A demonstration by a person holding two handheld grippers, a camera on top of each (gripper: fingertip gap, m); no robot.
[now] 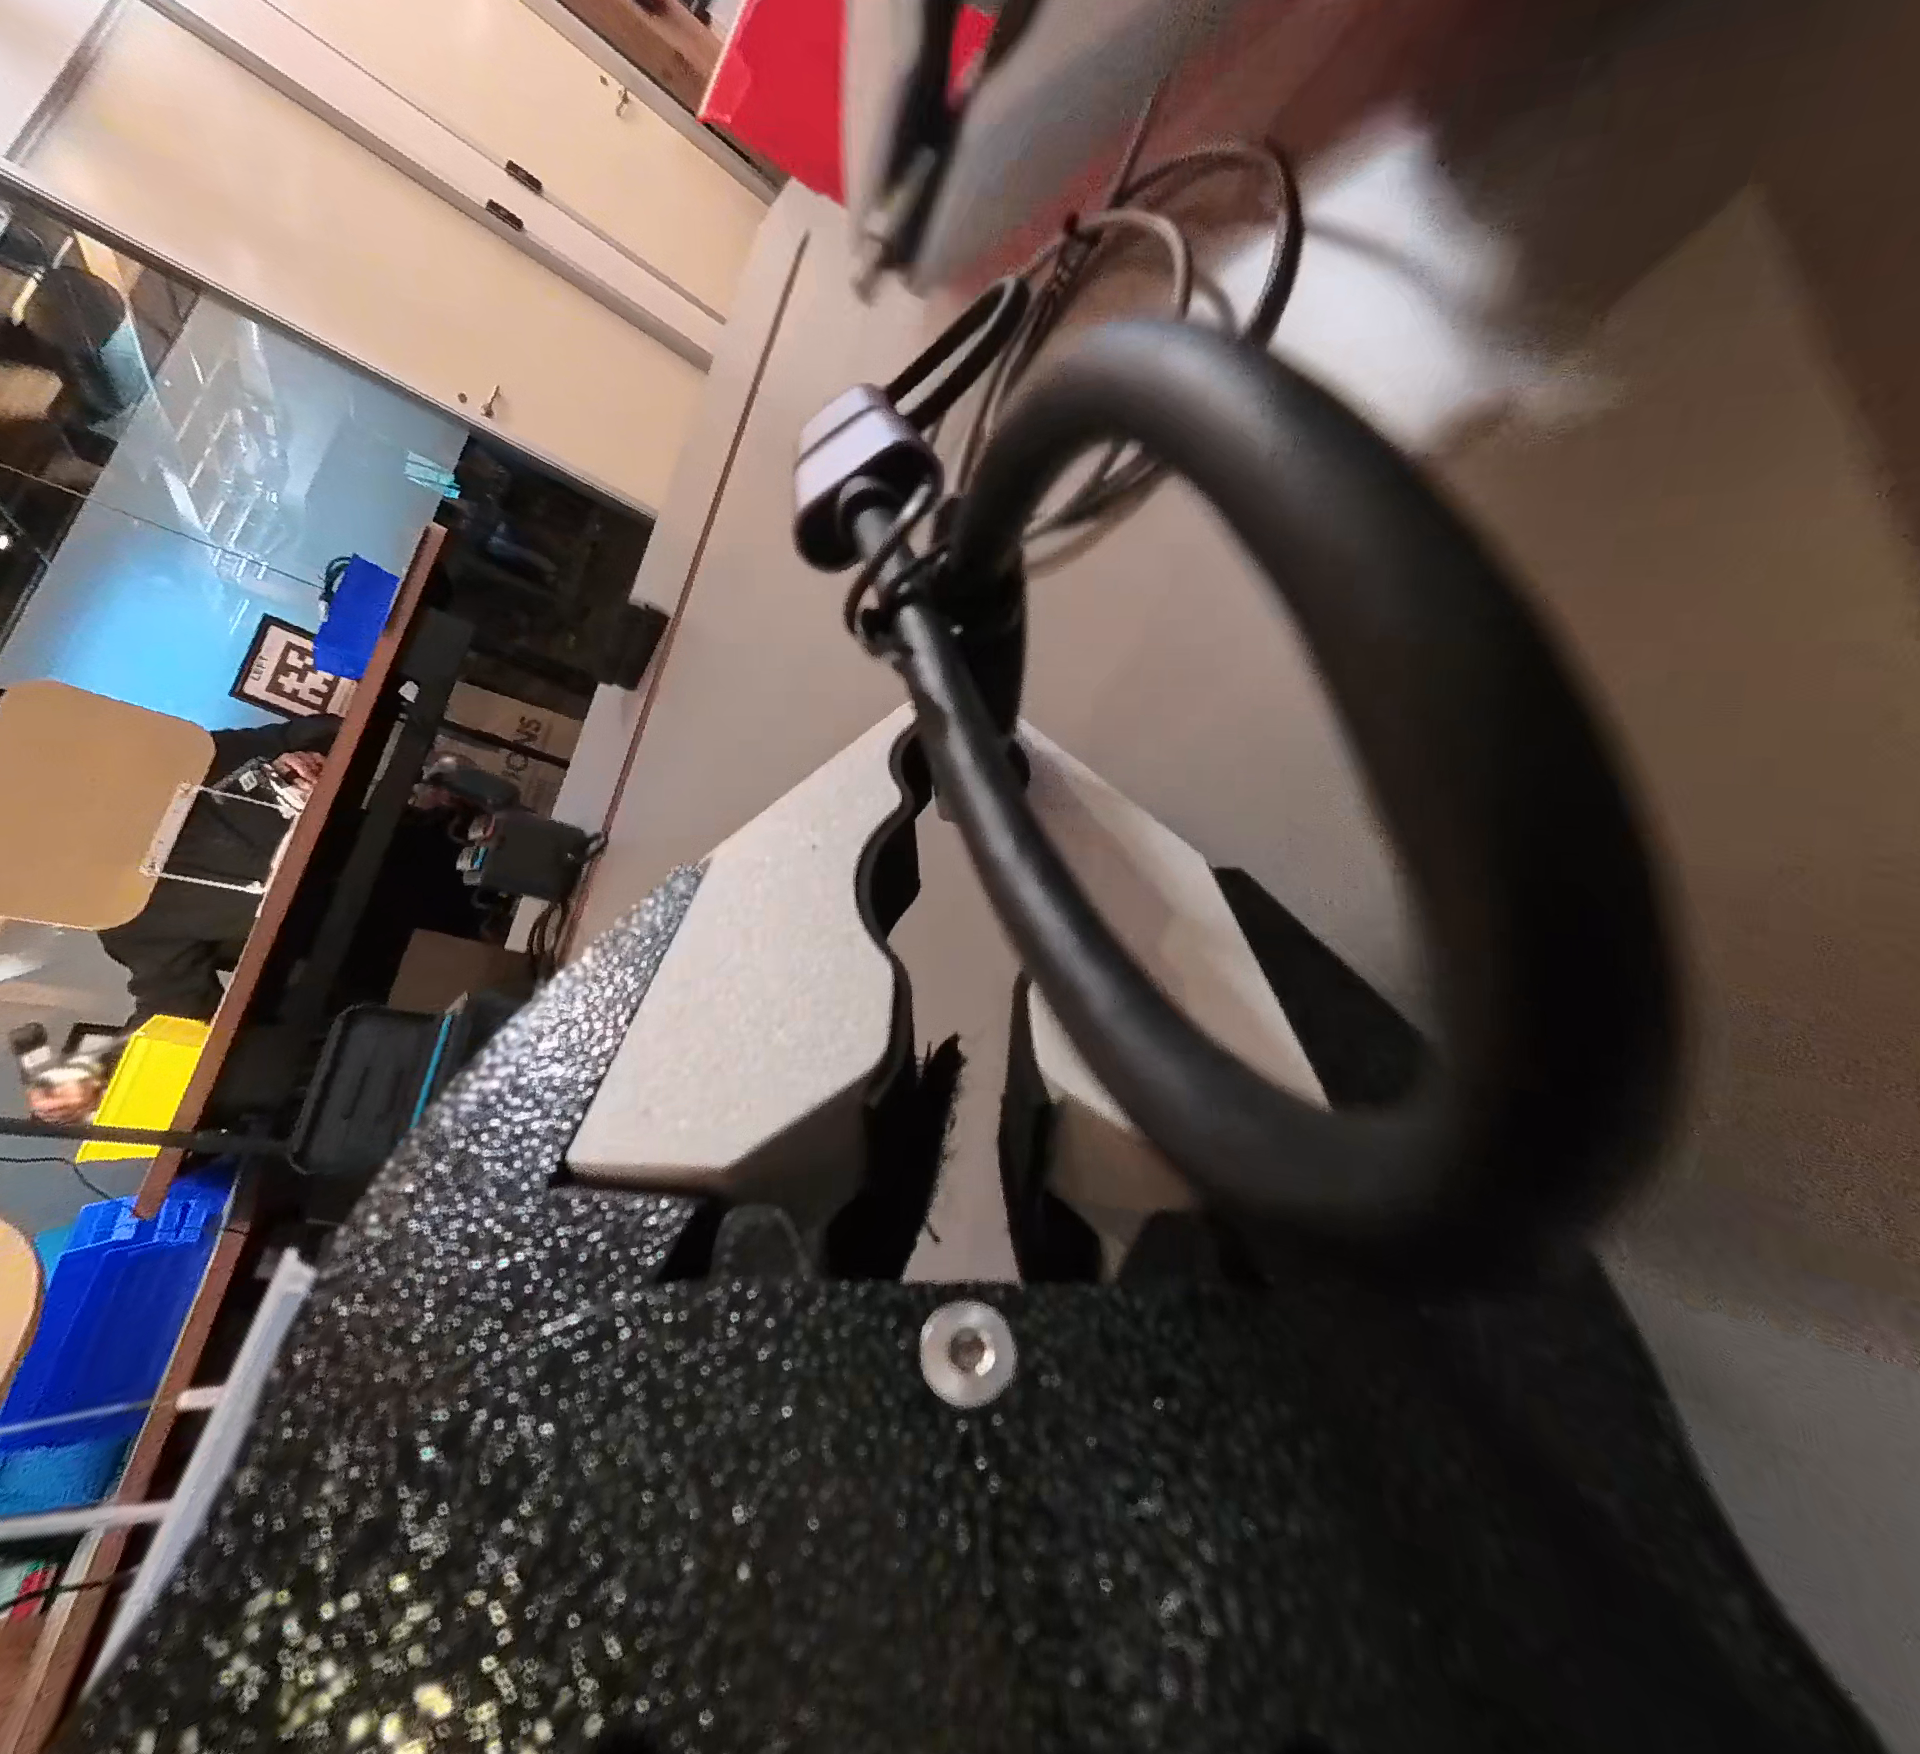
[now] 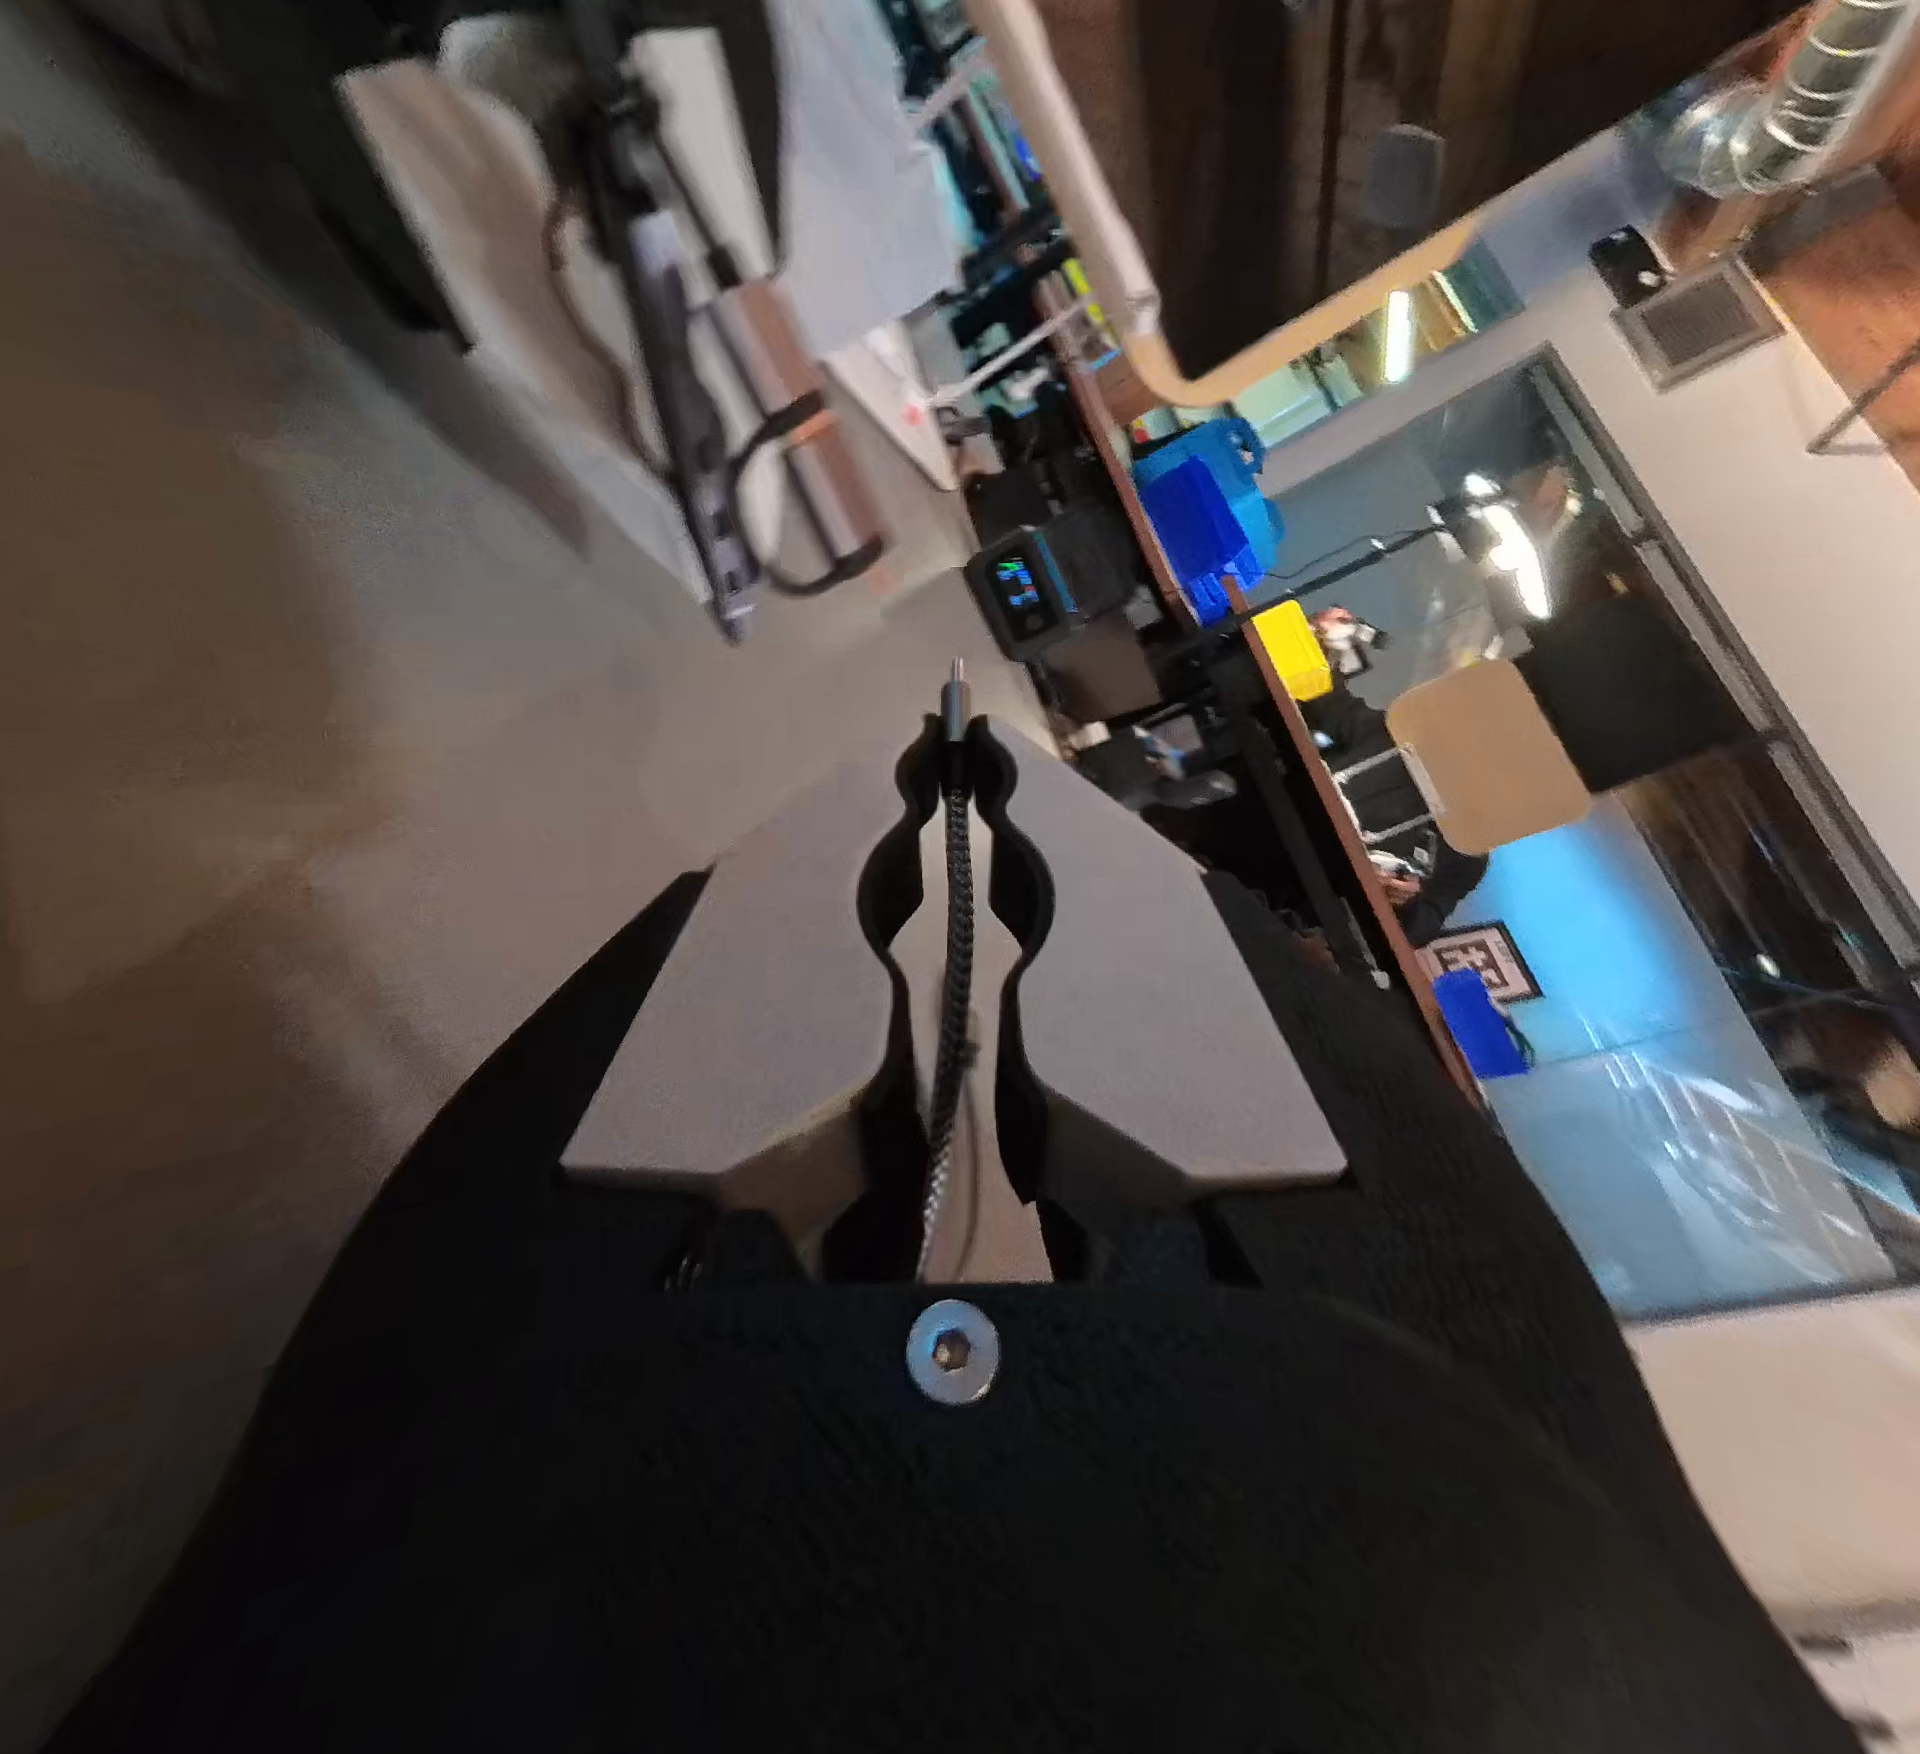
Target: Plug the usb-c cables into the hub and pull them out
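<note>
In the left wrist view my left gripper (image 1: 935,759) is shut on the thick black cable (image 1: 1455,665) of the grey hub (image 1: 862,468). The hub hangs just past the fingertips and the cable loops back on the right. My right gripper (image 1: 966,42) shows blurred above it. In the right wrist view my right gripper (image 2: 956,738) is shut on a braided usb-c cable (image 2: 951,925). Its metal plug (image 2: 954,691) sticks out past the fingertips, apart from the hub (image 2: 712,499), which lies up and to the left. The left gripper (image 2: 488,177) is blurred behind the hub.
The beige table (image 1: 1195,644) carries a bundle of thin cables (image 1: 1174,250) beyond the hub. A small black device with a lit screen (image 2: 1023,598) stands near the table's edge. Blue bins (image 2: 1205,509) and a yellow bin (image 2: 1294,650) sit on a wooden bench behind, with people farther off. Tip to tip, the grippers are about 9 centimeters apart.
</note>
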